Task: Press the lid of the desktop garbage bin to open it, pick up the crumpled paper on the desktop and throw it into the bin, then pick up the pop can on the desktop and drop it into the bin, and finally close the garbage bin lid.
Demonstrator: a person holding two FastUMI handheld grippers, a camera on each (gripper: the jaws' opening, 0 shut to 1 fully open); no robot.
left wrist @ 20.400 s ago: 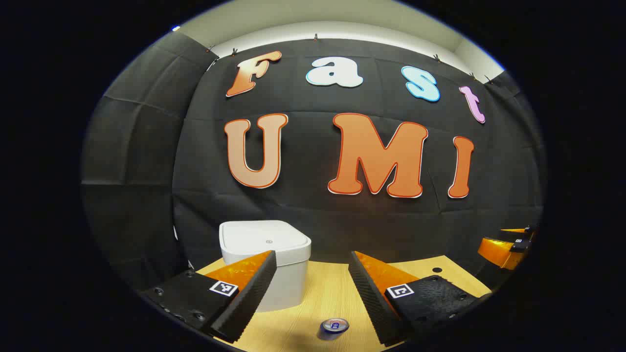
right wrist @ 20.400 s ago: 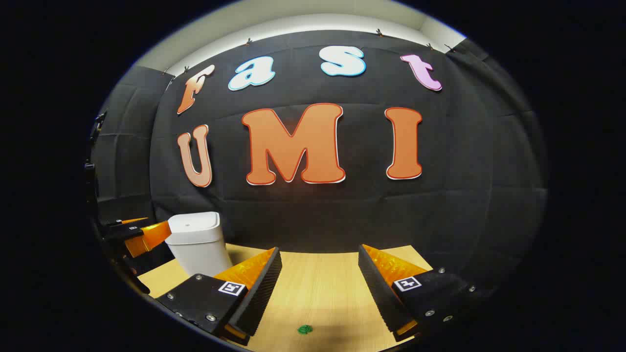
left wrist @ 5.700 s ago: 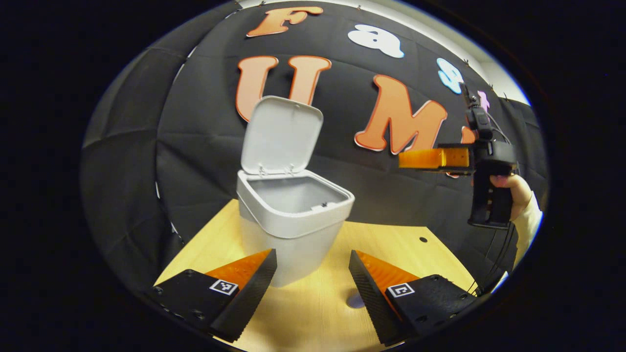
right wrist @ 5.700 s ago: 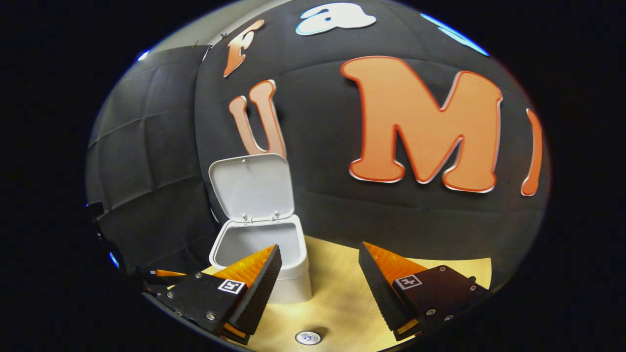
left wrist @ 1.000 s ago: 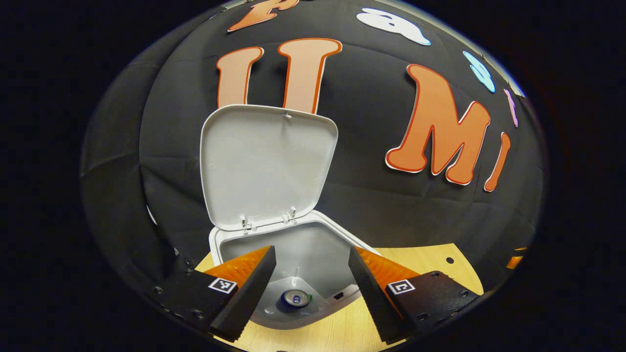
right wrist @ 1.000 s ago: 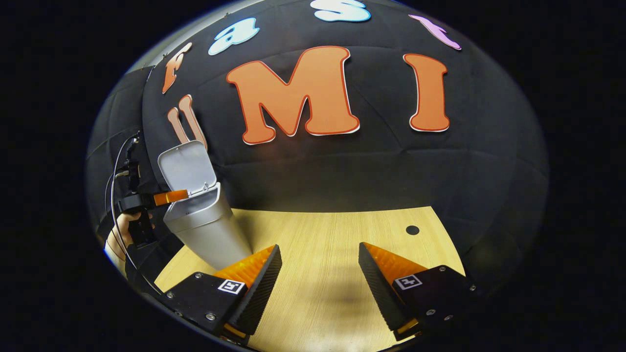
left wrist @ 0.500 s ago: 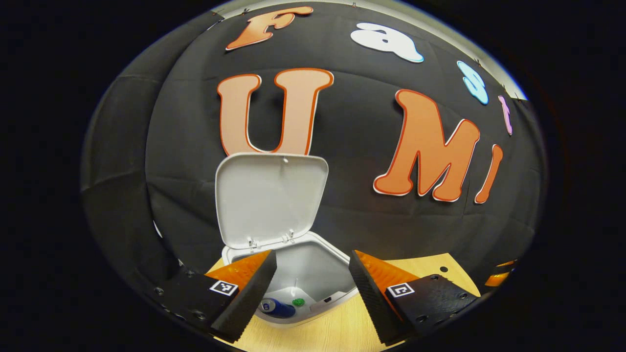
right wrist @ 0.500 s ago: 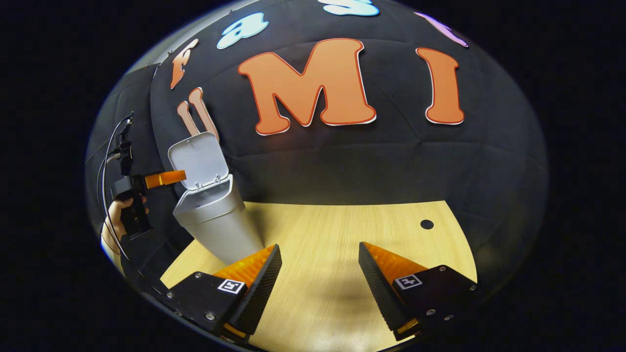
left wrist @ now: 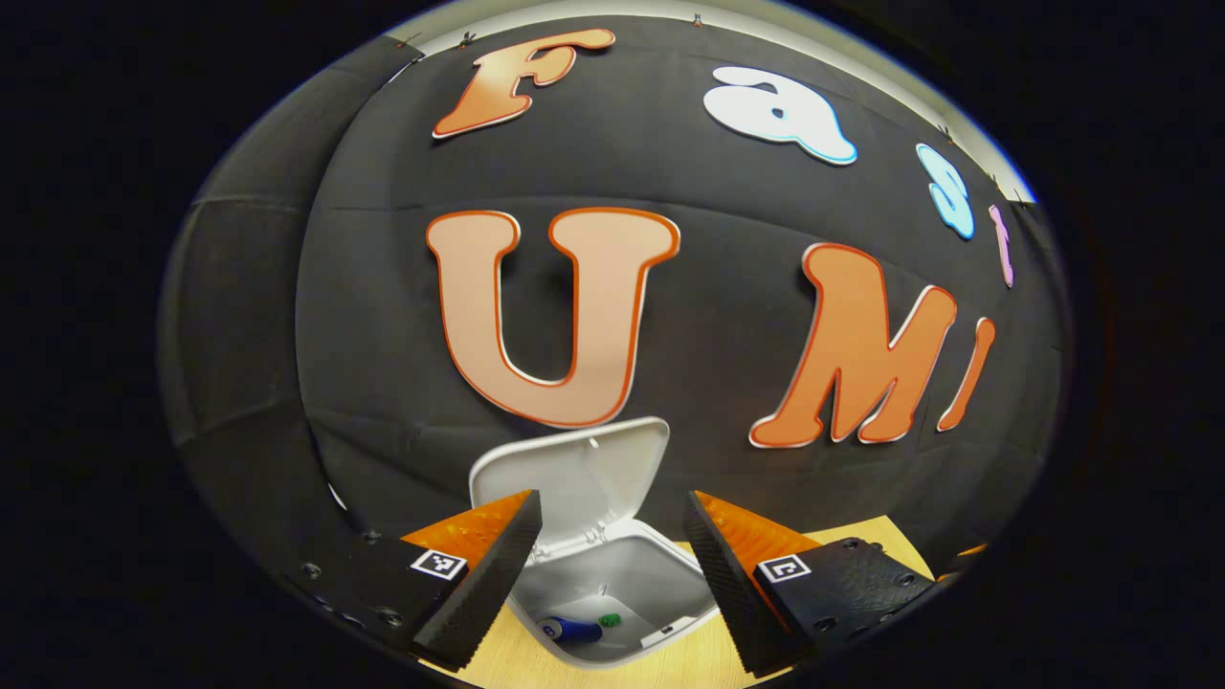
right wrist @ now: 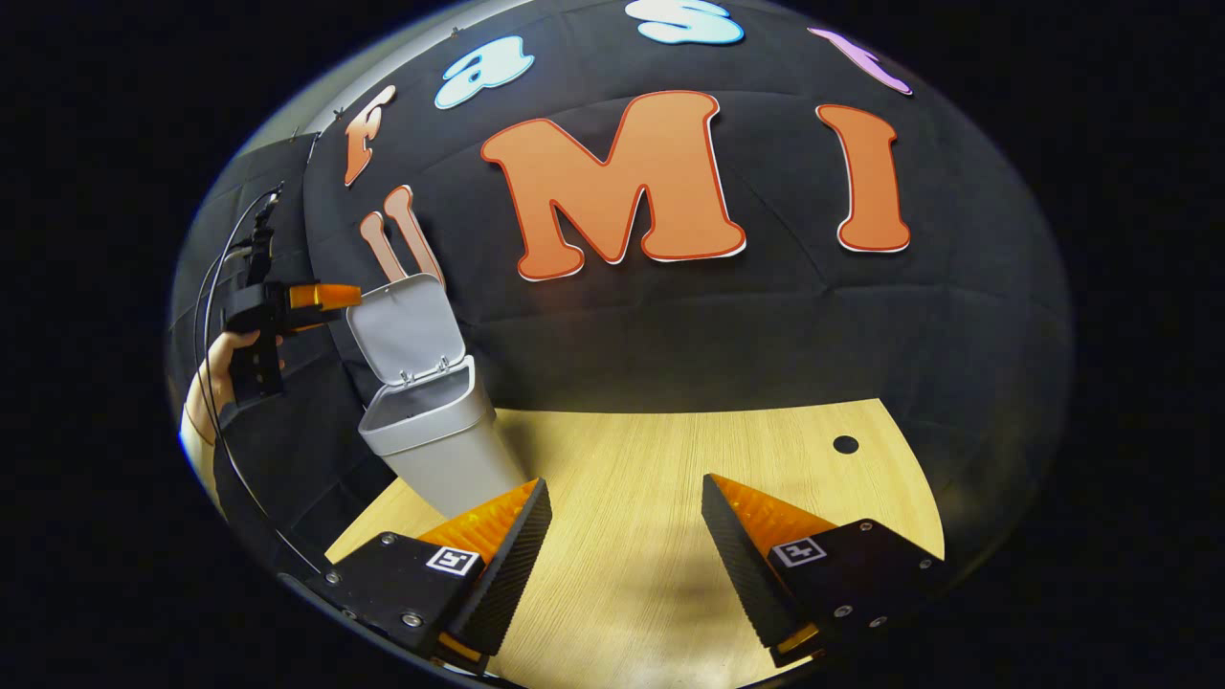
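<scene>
The white garbage bin [left wrist: 670, 627] stands on the wooden table with its lid [left wrist: 574, 478] swung up. Inside it lie the blue pop can [left wrist: 569, 629] and the green crumpled paper [left wrist: 610, 621]. My left gripper [left wrist: 612, 584] hangs open above the bin, nothing between its fingers. In the right gripper view the bin [right wrist: 435, 450] stands at the left with the lid [right wrist: 402, 325] raised, and the left gripper [right wrist: 311, 297], held by a hand [right wrist: 220, 373], is up beside the lid's top edge. My right gripper [right wrist: 627, 565] is open over the bare table.
The wooden table [right wrist: 670, 478] spreads to the right of the bin, with a small round hole [right wrist: 845, 444] near its far right corner. The black booth wall stands close behind the bin and the table.
My left gripper has risen and drawn back from the bin, so the bin and lid look smaller and lower. The can now lies on its side in the bin. The right gripper barely moved.
</scene>
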